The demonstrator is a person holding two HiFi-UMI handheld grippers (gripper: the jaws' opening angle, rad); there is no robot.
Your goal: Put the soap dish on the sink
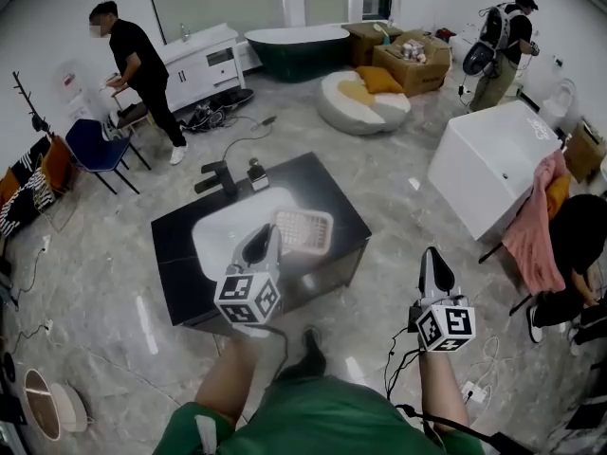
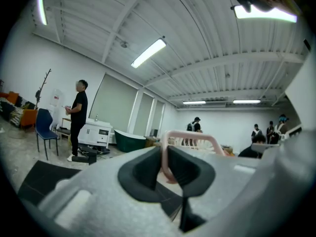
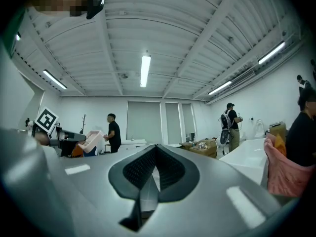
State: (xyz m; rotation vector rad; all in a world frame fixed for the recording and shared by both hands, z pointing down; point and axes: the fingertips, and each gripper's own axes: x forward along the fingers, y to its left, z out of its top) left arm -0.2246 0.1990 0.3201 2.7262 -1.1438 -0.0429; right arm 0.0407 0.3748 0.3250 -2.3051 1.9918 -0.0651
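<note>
Soap dish (image 2: 193, 138), pink and slatted, was pinched by its rim in the left claw (image 2: 165, 163), whose dark pads were pressed onto the thin edge from either side. In the left gripper view the dish stood out beyond the jaws, roughly level. The right claw (image 3: 154, 168) was pressed together on nothing and hung well apart to the right, over the floor.

From the head view, the dish sat over the right side of the white sink (image 1: 213, 242), where the basin meets the black desk (image 1: 334, 197). No view showed whether it rested on anything; it appeared to be carried in the air. A black faucet (image 1: 215, 177) stood at the far-left edge of the desk, away from the dish.

The step in hand looked like the carry giving way to placement, with the dish brought over its target but not yet released. The next move would call for lowering it level onto a flat part of the sink's edge rather than into the bowl, then spreading the left claw only once the dish sat steady.
</note>
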